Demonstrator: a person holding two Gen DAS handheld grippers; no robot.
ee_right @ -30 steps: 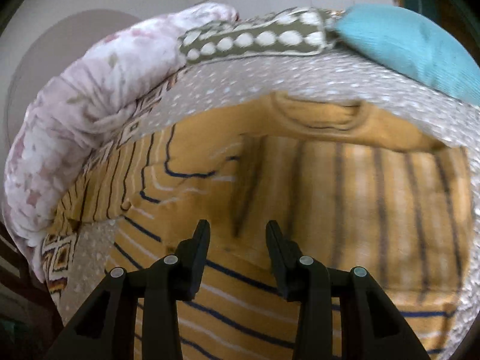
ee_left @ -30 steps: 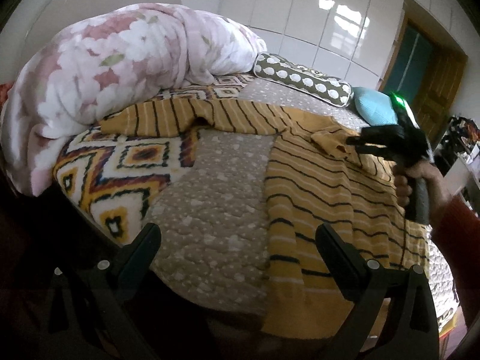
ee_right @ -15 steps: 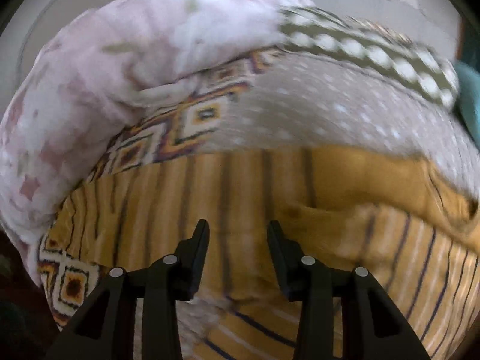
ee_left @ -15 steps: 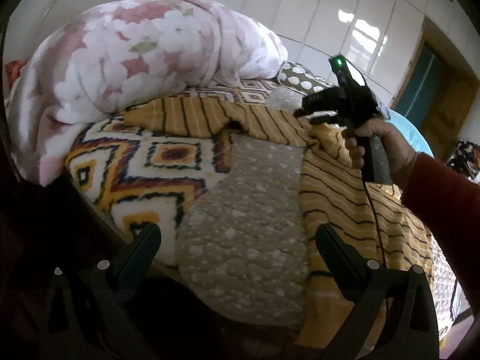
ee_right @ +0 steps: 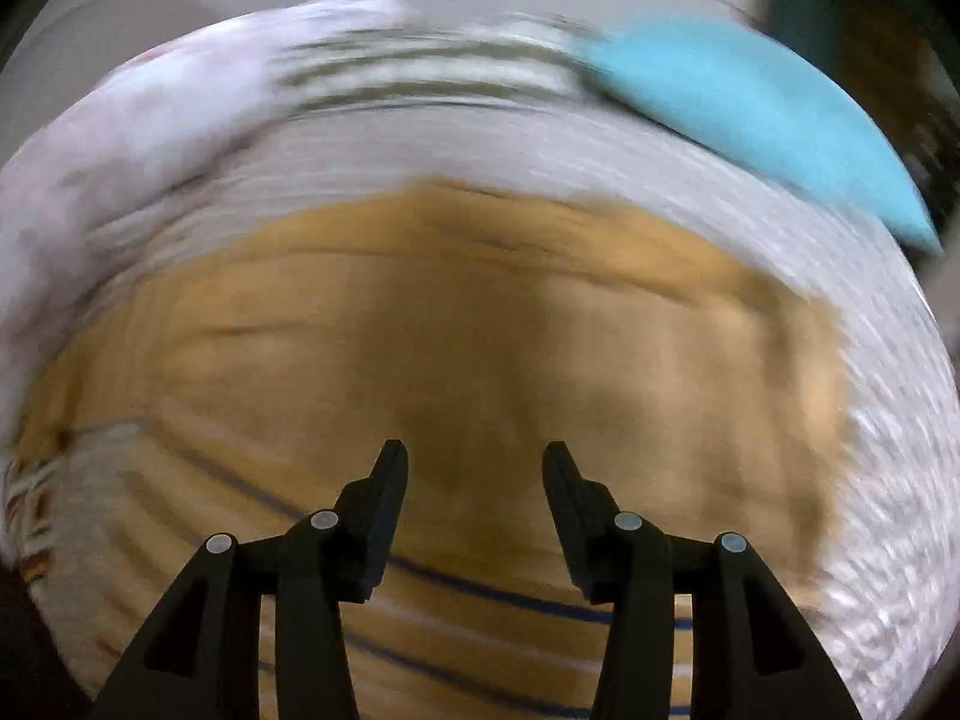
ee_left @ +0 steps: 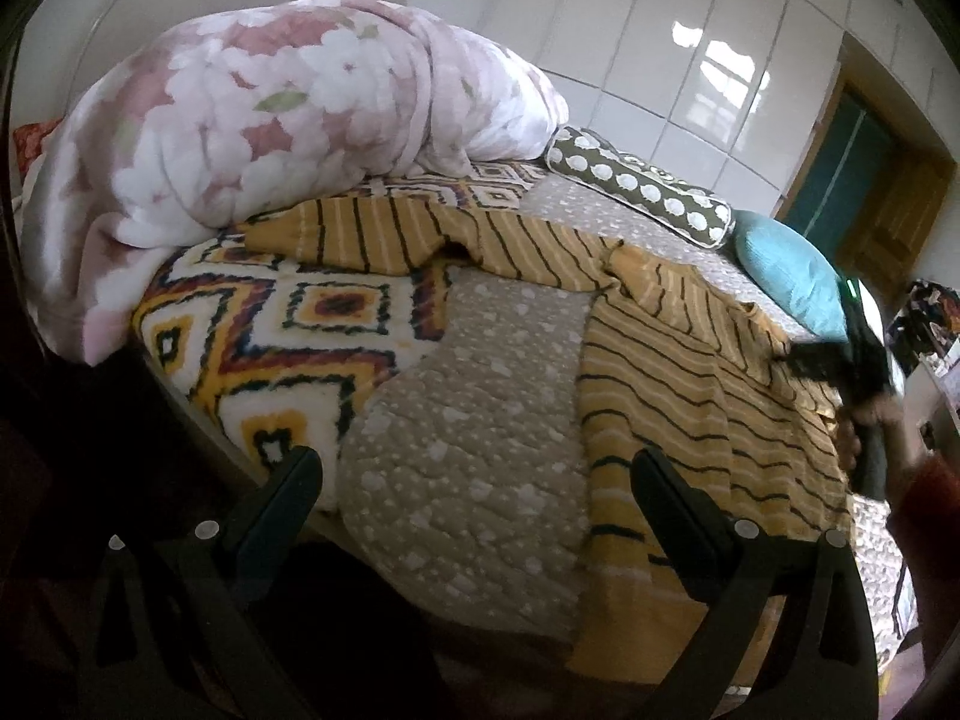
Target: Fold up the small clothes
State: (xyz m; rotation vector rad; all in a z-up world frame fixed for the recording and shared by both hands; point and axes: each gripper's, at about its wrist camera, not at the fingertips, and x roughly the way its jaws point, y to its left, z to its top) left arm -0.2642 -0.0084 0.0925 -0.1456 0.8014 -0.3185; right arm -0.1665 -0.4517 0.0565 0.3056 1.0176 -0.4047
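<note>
A mustard-yellow sweater with dark stripes [ee_left: 678, 384] lies spread on the bed, one sleeve [ee_left: 384, 234] stretched to the left toward the quilt. My left gripper [ee_left: 474, 468] is wide open and empty, held back at the bed's near edge. My right gripper [ee_right: 474, 462] is open and empty above the sweater's body [ee_right: 480, 348]; this view is motion-blurred. It also shows in the left wrist view [ee_left: 840, 360], at the sweater's right shoulder.
A rolled pink floral quilt [ee_left: 252, 120] lies at the back left. A patterned fleece blanket [ee_left: 288, 348] and grey dotted bedspread [ee_left: 474, 420] cover the bed. A dotted bolster [ee_left: 642, 192] and a blue pillow [ee_left: 786, 264] lie at the far side.
My right gripper swung from the left sleeve area back to the right over the sweater's body and has opened wider. My left gripper has stayed open, drifting slightly.
</note>
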